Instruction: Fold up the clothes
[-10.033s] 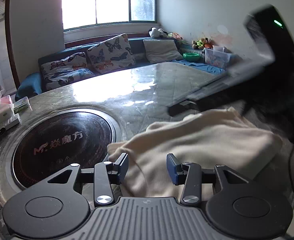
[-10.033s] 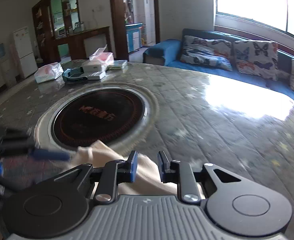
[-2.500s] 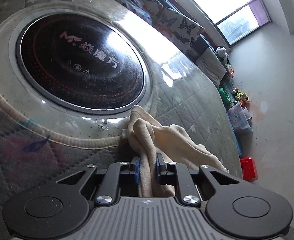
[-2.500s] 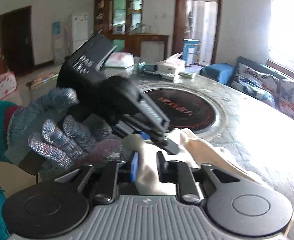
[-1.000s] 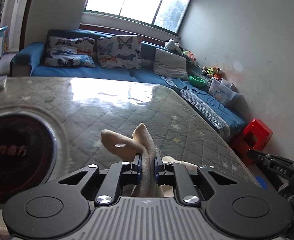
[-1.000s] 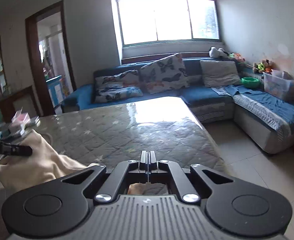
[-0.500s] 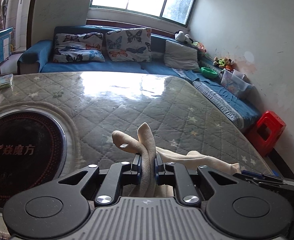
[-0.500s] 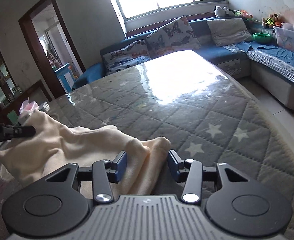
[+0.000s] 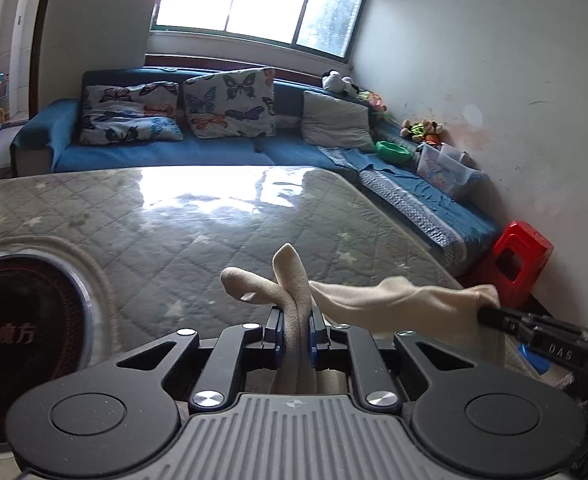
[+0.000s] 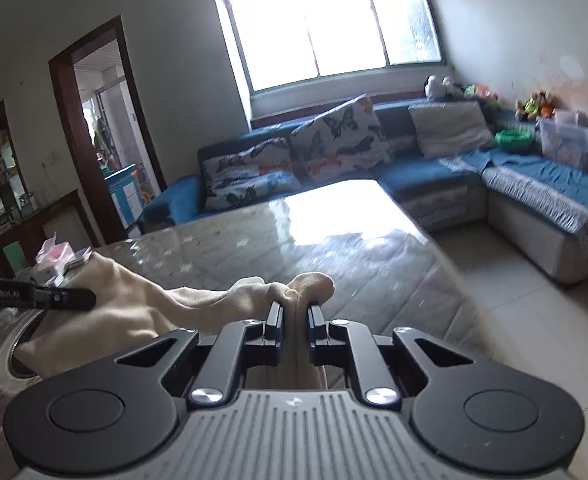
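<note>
A cream garment [image 9: 394, 300] is stretched in the air between my two grippers, above the quilted grey table [image 9: 197, 216]. My left gripper [image 9: 296, 322] is shut on one bunched end of it; cloth sticks up past the fingertips. My right gripper [image 10: 294, 314] is shut on the other end [image 10: 302, 284]. In the left wrist view the right gripper [image 9: 494, 316] shows at the right edge holding the cloth. In the right wrist view the left gripper [image 10: 89, 298] shows at the left holding the cloth [image 10: 125, 304], which sags between them.
A round black hotplate [image 9: 21, 320] is set in the table at the left. A blue sofa with butterfly cushions [image 9: 229, 104] runs behind the table. A red stool [image 9: 522, 260] stands by the right wall. Tissue packs [image 10: 57, 256] lie at the table's far left.
My right gripper has shut on the garment's end and lifted it off the table. The left gripper stays shut on its end. The cloth now hangs taut between them.
</note>
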A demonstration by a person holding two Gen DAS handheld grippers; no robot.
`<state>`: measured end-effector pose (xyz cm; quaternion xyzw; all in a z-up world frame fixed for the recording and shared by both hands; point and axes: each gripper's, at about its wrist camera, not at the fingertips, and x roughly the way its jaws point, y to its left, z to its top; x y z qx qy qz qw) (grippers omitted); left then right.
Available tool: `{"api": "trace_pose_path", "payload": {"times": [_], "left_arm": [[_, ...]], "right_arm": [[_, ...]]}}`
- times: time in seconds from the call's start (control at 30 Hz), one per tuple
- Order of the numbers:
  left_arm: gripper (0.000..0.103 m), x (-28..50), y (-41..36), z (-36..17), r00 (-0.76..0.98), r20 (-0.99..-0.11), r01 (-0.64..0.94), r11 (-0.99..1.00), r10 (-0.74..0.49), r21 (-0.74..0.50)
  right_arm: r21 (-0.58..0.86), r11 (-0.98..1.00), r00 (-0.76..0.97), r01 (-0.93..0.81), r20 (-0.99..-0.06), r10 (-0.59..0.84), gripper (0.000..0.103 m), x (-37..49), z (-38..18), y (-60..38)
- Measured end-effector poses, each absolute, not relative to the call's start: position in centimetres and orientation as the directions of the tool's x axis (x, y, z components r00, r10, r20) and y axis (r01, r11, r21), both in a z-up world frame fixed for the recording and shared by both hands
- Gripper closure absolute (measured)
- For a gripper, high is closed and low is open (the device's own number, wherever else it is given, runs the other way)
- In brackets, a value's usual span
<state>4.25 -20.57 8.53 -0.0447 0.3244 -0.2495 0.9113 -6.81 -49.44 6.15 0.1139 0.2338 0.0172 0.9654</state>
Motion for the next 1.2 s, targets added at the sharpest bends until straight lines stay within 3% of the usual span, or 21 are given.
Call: {"api": "trace_pose_path", "payload": {"times": [0.3,0.4,0.53,0.63,0.83,1.2], "left_arm": [[0.090,6.0,-25.2,7.7,0.642,-0.558,0.483,0.843,-0.525,-0.236],[0.086,7.0,-25.7,6.4,0.625,-0.603,0.471,0.856,-0.495,-0.214],[0.086,8.2,-25.1,5.0,0.619,-0.650,0.433,0.882,-0.440,-0.185],[0.085,8.5,-24.2,4.6,0.618,-0.662,0.417,0.891,-0.424,-0.181],[0.075,7.4,-24.8,4.4,0.611,-0.661,0.452,0.877,-0.436,-0.161],[0.071,7.3,-26.3,2.9,0.590,-0.683,0.493,0.862,-0.431,-0.118]], "right_arm": [[0.119,0.987,0.888,0.104,-0.459,-0.038,0.093,-4.7,7.1,-51.6],[0.100,0.986,0.863,0.135,-0.501,-0.068,0.092,-3.7,5.8,-52.3],[0.061,0.984,0.821,0.169,-0.561,-0.107,0.085,-2.6,3.7,-52.7],[0.041,0.981,0.821,0.189,-0.555,-0.135,0.080,-2.4,3.5,-52.4],[0.102,0.991,0.829,0.087,-0.558,-0.016,0.072,0.2,3.4,-50.5],[0.081,0.993,0.778,0.082,-0.628,-0.013,0.070,4.4,0.7,-49.0]]}}
